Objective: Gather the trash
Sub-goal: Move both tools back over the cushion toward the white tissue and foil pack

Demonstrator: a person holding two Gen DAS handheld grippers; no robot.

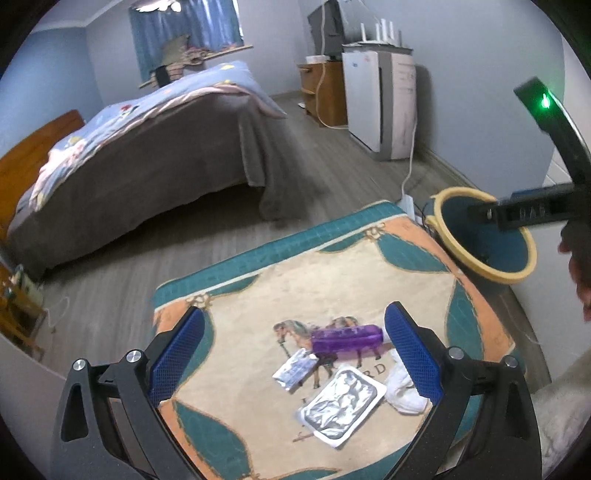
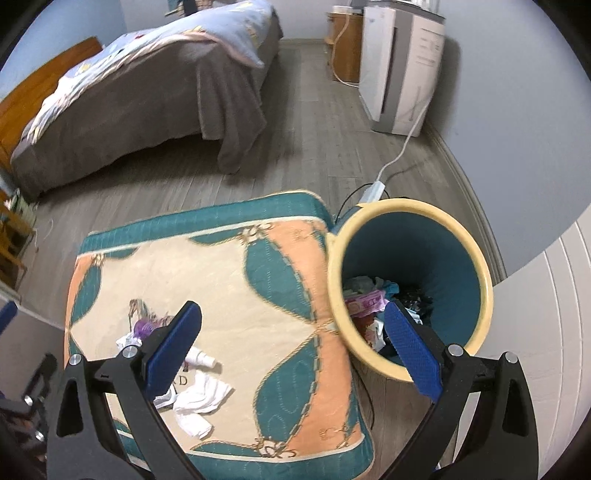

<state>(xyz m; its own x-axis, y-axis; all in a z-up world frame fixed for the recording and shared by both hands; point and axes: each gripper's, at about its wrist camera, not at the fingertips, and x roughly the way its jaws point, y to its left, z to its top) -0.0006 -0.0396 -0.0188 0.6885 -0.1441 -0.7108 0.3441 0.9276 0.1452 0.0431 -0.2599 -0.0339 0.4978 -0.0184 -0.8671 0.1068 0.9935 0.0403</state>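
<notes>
Left wrist view looks down on a padded cushion [image 1: 369,266] with a cream centre, peach and teal border and a printed horse. On it lie a purple bottle [image 1: 345,340], a small foil packet [image 1: 294,371], a larger foil tray [image 1: 341,406] and a crumpled white tissue [image 1: 402,393]. The left gripper [image 1: 295,365] hovers above them with its blue fingers [image 1: 177,356] spread wide, holding nothing.

From the right wrist view, the right gripper [image 2: 295,343] is also spread wide and empty, one finger over the cushion [image 2: 236,273], the other over the mouth of a bin [image 2: 478,266]. The bin, teal inside with a pale yellow rim, stands on the floor touching the cushion's right edge, and it holds mixed scraps of wrappers and cloth. White tissue [image 2: 201,397] lies near the cushion's front left corner, with a small white bottle [image 2: 201,358] just beside it.

Beyond is grey wood flooring [image 2: 306,122], a bed [image 1: 147,147] with a grey cover and a pale blue quilt, a white appliance [image 2: 400,70] against the wall with a cord trailing to a power strip [image 2: 375,190] behind the bin, and a curtained window [image 1: 184,29].
</notes>
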